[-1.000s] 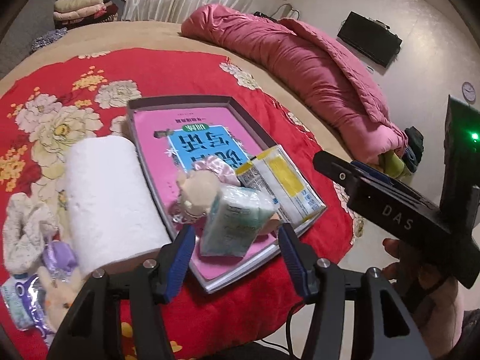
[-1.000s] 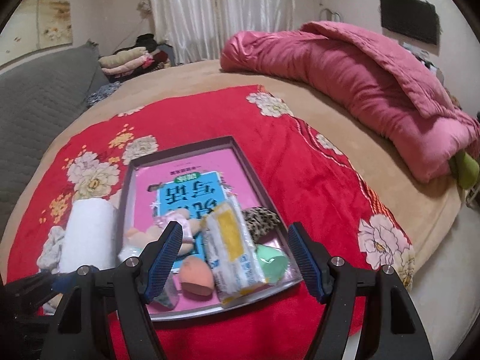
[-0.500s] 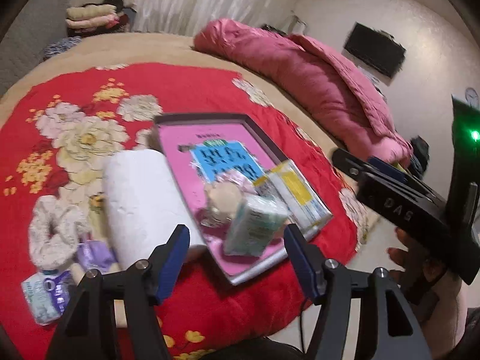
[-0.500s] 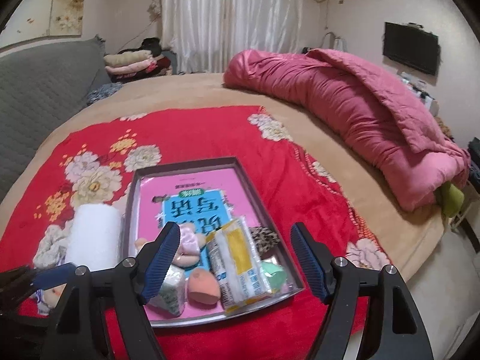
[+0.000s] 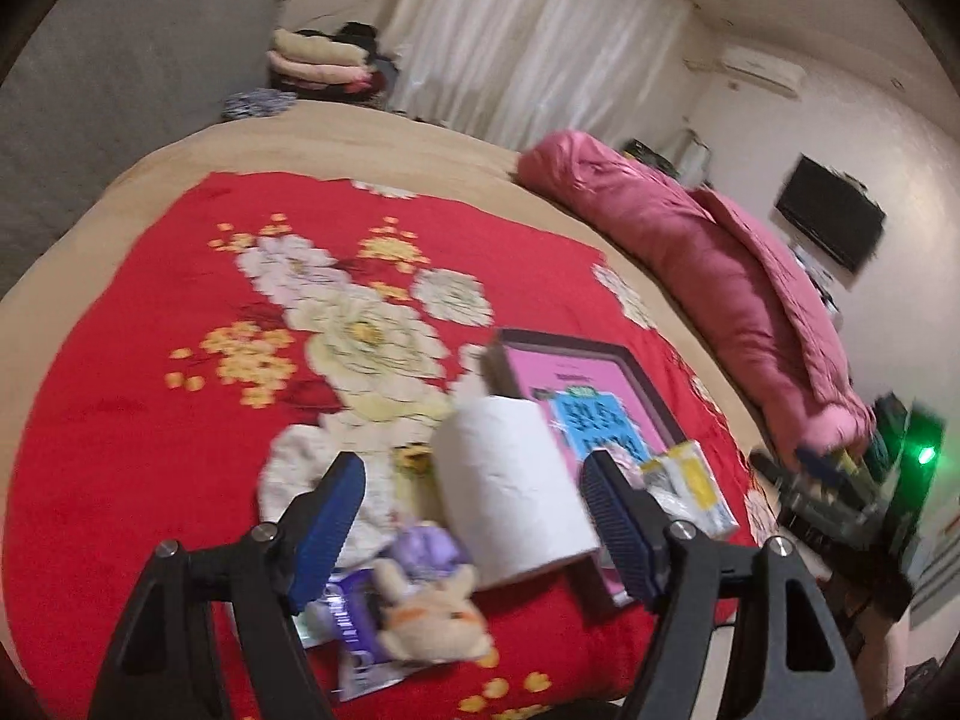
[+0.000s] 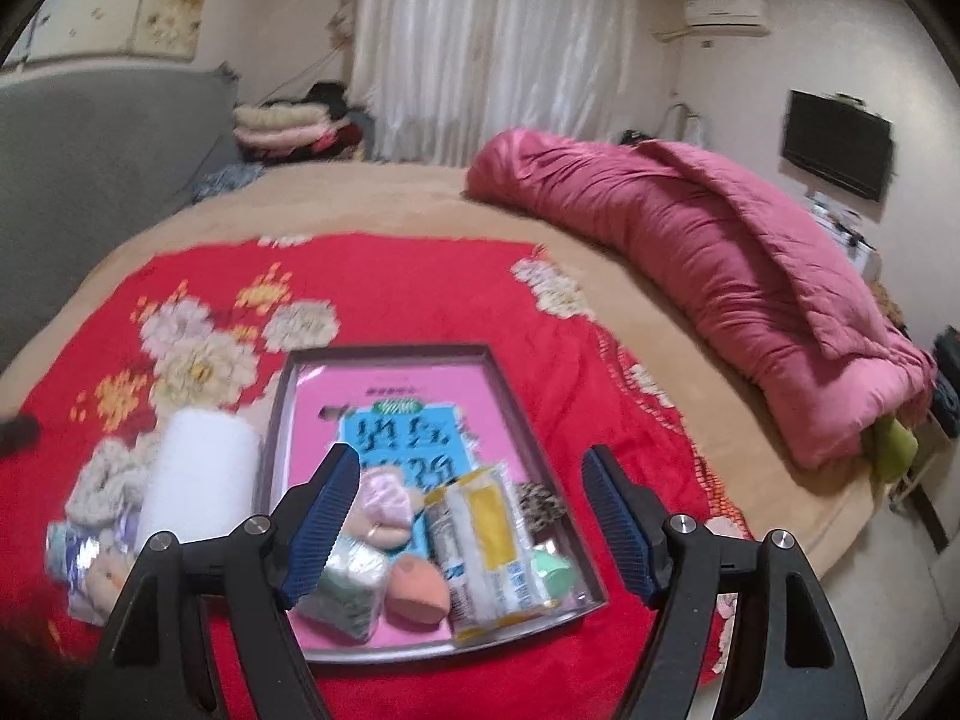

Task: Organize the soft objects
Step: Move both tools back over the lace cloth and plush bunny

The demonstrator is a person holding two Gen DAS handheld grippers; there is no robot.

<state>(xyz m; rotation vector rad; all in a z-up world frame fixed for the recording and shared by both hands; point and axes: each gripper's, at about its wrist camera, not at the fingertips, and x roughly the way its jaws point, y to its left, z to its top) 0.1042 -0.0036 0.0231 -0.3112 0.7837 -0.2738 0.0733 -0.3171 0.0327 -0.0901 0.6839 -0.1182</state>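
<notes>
A: Soft items' location?
B: Tissue packs (image 6: 480,546), sponges (image 6: 417,594) in the tray (image 6: 540,462); paper roll (image 5: 510,486), plush toy (image 5: 435,624) beside it on the red blanket (image 5: 150,390).
A: Tongs?
B: Left tongs (image 5: 474,525) opening, nothing between them. Right tongs (image 6: 468,519) wide, empty, above the tray.

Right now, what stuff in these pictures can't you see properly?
- Blue label on the pink sheet in the grey tray: right view, writing too blurred to read.
- Purple foil packet: left view, partly under the cream plush toy and the left claw, whose jaws are opening with nothing gripped.
- Leopard-print item: right view, mostly behind the yellow-and-white packet.
- Pale green sponge: right view, blurred, shape unclear.
</notes>
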